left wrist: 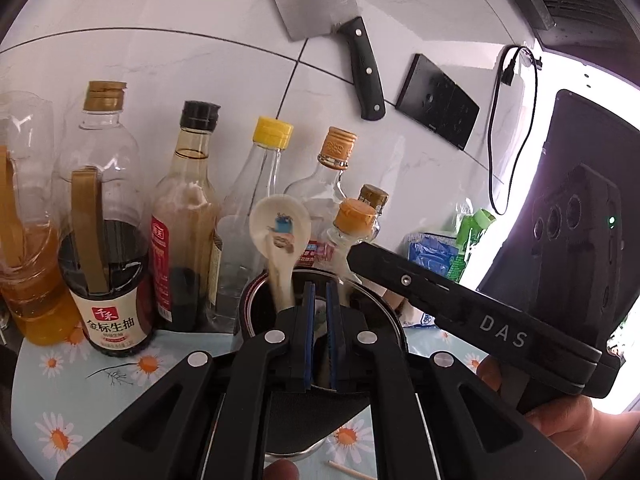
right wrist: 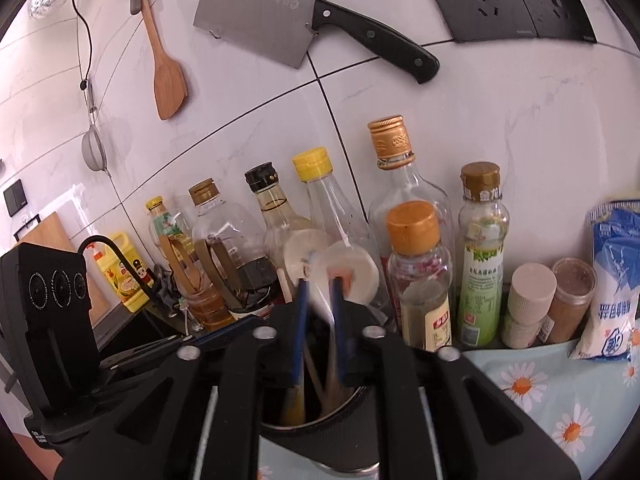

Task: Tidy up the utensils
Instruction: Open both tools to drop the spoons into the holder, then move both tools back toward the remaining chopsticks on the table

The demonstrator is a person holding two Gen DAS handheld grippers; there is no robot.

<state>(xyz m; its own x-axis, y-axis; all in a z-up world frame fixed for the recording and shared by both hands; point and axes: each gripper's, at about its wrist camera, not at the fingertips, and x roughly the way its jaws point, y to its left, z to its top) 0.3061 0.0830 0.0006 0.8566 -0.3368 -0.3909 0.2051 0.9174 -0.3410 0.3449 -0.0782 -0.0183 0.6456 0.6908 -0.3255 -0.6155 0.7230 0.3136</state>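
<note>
At far left of the left wrist view, note the soy sauce bottle (left wrist: pixel 108 280) standing on the flowered table (left wrist: pixel 48 360), first in a row of glass bottles along the tiled wall. Right of the row's base, at lower centre, find the metal utensil holder (left wrist: pixel 256 292) with a white ceramic spoon (left wrist: pixel 280 224) standing inside, bowl up, against the left side of the rim. Directly over the holder mouth, read the left hand-held gripper (left wrist: pixel 319 292) as brought together, blue pads nearly meeting; presence of anything thin pinched between them: cannot tell. Further right, observe the black body of the other tool reaching in above the same holder. In the right wrist view, locate the right hand-held gripper (right wrist: pixel 320 286) at centre, jaws slightly apart, with a second white spoon (right wrist: pixel 354 276) blurred between the pads, handle pointing down into the holder, apparently loose rather than clamped. Judge the step as depositing spoons into the holder. Expect a hard drop from here: ceramic striking ceramic or metal, with chipping likely. Watch for collision between the two tools crowding one narrow opening. Avoid any sideways swing toward the right of the frame, given the small gold-capped bottle (right wrist: pixel 418 280) just beside the holder and easily toppled into its neighbours. Guard against tipping the holder itself by dragging a pad across the rim on withdrawal.
</note>
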